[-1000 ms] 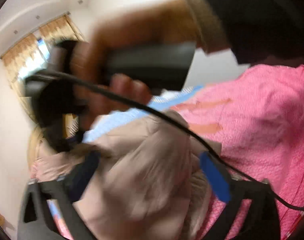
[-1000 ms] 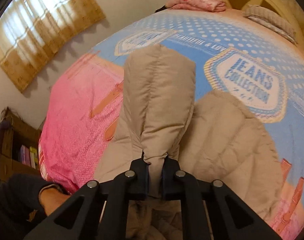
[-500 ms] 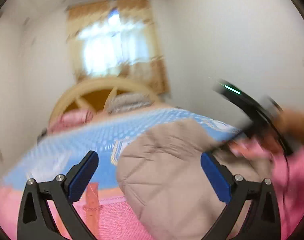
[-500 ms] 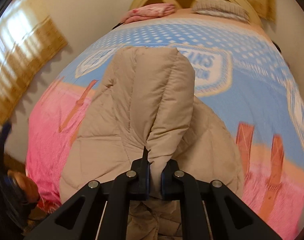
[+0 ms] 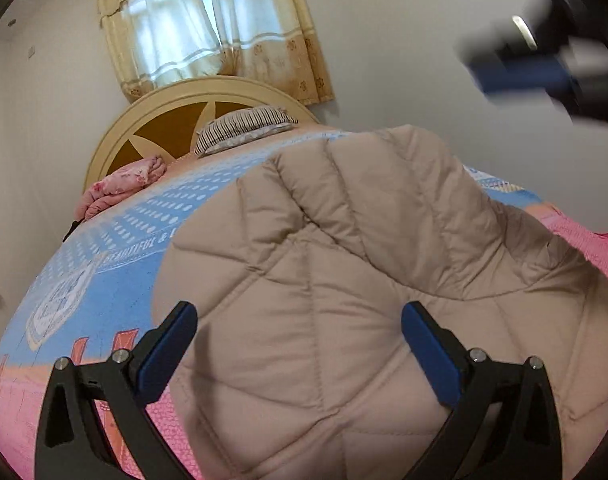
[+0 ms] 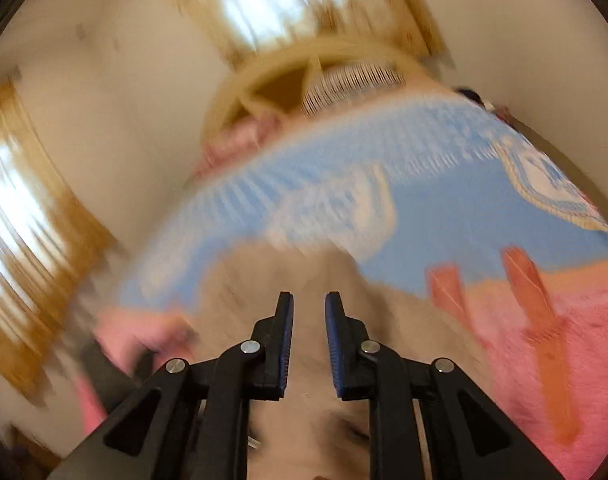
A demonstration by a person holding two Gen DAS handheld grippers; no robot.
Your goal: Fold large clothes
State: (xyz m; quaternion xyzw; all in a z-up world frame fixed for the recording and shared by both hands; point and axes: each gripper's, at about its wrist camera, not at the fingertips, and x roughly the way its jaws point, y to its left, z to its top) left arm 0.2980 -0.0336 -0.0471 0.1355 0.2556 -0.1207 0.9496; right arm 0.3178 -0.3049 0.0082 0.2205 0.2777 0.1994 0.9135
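Soft daylight comes through the curtained window (image 5: 192,28) at the top. The left wrist picture is sharp; its upper right is smeared. The right wrist picture is blurry all over. Edges bend round and dark.

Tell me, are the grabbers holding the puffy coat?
No. The left gripper is wide open above the beige coat; the right gripper is opening, nothing pinched.

White lettering on the blue bedspread (image 5: 116,240) reads "BEAUTIFUL &" before the beige quilted jacket (image 5: 344,280) covers the rest. The round emblem nearby is too small to read.
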